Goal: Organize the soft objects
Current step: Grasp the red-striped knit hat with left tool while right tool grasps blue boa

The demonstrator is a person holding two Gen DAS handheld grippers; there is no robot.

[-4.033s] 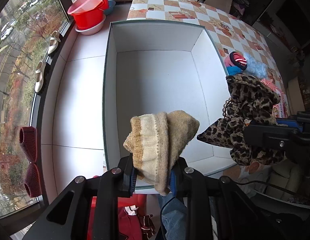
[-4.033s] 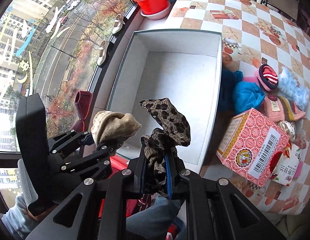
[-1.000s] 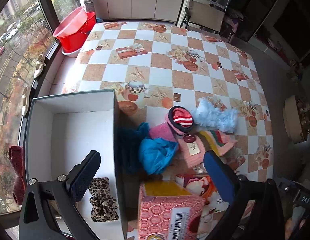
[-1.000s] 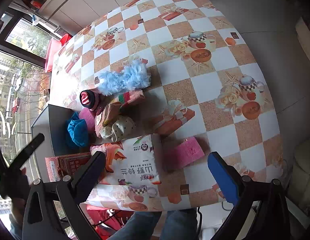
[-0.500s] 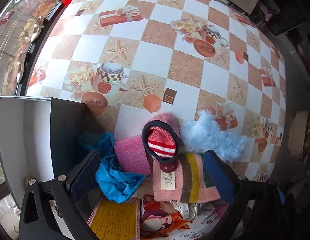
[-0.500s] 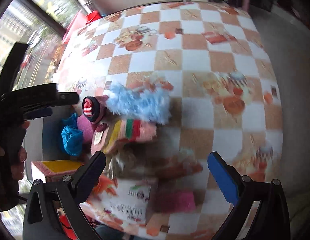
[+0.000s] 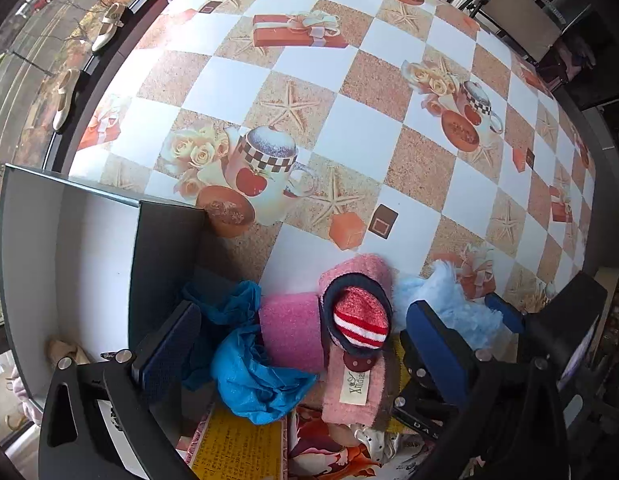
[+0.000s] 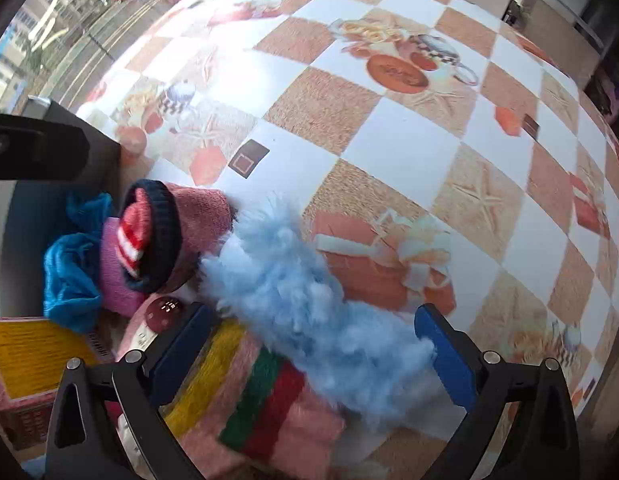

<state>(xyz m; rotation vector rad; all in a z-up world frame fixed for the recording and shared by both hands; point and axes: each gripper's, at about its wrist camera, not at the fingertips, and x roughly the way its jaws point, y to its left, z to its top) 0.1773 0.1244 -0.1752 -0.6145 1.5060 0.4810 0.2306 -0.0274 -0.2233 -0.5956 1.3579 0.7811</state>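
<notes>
Blue-padded right tongs (image 8: 309, 344) gape around pale-blue fluff (image 8: 305, 296); left tongs (image 7: 297, 344) gape, empty.

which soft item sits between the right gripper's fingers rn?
The fluffy light-blue piece: the open right gripper straddles it. The blue cloth and the red-striped hat lie further left, near the box.

A tabletop (image 7: 361, 120) under a checked cloth printed with starfish and teacups stands beside a large window (image 7: 25, 20) giving daylight, a folding chair (image 7: 521, 12) behind it.
</notes>
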